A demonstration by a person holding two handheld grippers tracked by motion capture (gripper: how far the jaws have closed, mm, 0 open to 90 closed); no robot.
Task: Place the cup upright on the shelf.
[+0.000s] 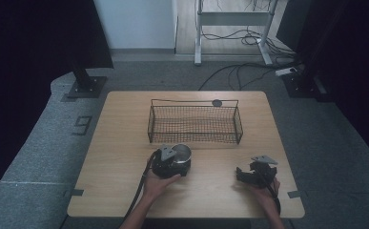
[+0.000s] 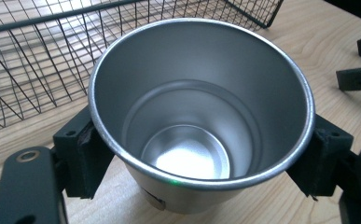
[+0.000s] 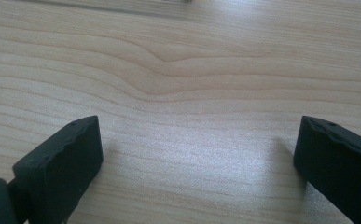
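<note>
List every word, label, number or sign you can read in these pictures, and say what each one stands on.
"9": a marking on the grey floor left of the table; it looks like a 9 but could be a different mark.
Metal cup held by the left gripper: a small tag near its base, too small to read.
Wire basket: no readable text.

round silver metal cup: smooth brushed steel, soft sheen, brighter at bottom | rectangular black wire-mesh basket: thin dark-coated metal | pale wooden table: smooth, matt, visible grain | black left gripper, black right gripper: matt plastic-looking jaws
</note>
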